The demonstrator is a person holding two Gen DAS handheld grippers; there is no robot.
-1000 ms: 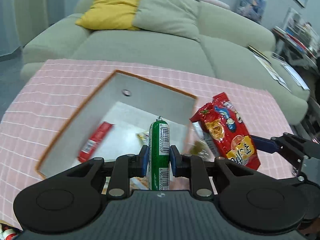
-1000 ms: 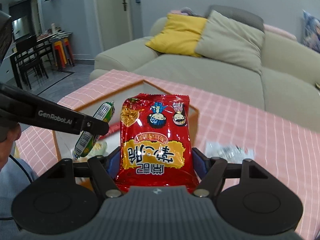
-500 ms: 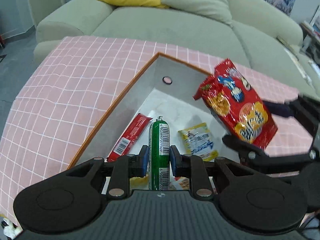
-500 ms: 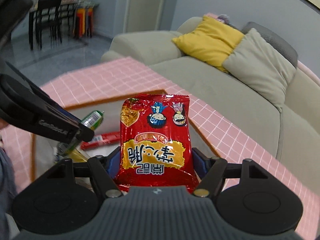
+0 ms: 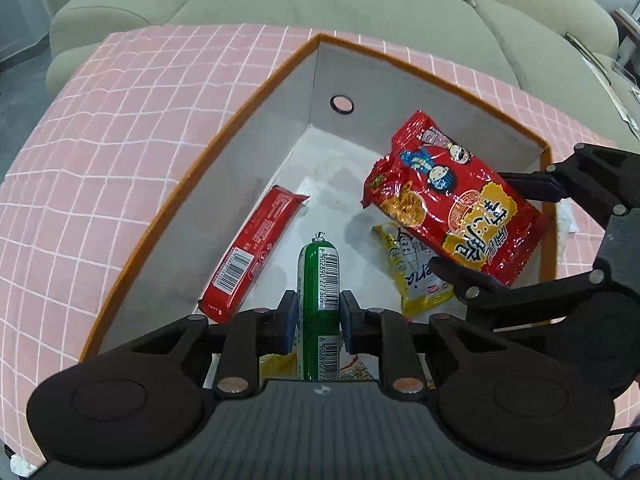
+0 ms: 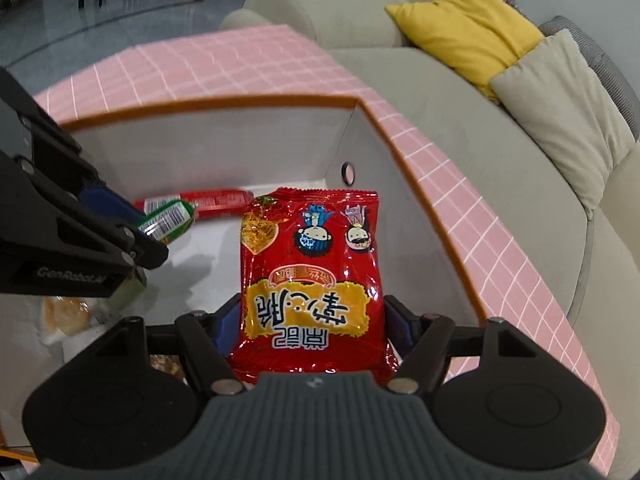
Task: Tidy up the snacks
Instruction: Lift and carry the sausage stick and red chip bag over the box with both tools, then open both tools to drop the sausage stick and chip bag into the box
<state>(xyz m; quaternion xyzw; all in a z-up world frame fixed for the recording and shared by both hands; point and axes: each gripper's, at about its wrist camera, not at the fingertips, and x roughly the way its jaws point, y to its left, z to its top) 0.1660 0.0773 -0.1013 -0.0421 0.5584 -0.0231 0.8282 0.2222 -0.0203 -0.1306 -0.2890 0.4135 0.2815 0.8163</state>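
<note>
Box (image 5: 256, 92) (white inside, orange rim) is sitting on the table (image 5: 100, 128), which is wearing a pink checked cloth; everything below is placed against that box.

Left tool (image 5: 319, 312) is pointing steeply down over the box's near side, its jaws standing narrow and clamping a green sausage stick (image 5: 318, 280) upright between the pads, barcode facing the camera. From the right wrist view the same stick (image 6: 168, 218) is showing at the left, hanging above the box floor.

Right tool (image 6: 312, 320) is gripping a red noodle packet (image 6: 312, 276), jaws standing wide on the packet's two side edges (print upside down to its camera). In the left wrist view the packet (image 5: 452, 200) is hanging inside the box's right half, above the floor, not resting on it.

Lying on the box floor: a long red snack bar (image 5: 252, 252) leaning along the left wall, and a yellow packet (image 5: 416, 272) partly under the red one. More wrappers are lying at the near edge, too hidden to name.

A grey-green sofa (image 6: 460, 128) is standing beyond the table, a yellow cushion (image 6: 468, 28) on it.
</note>
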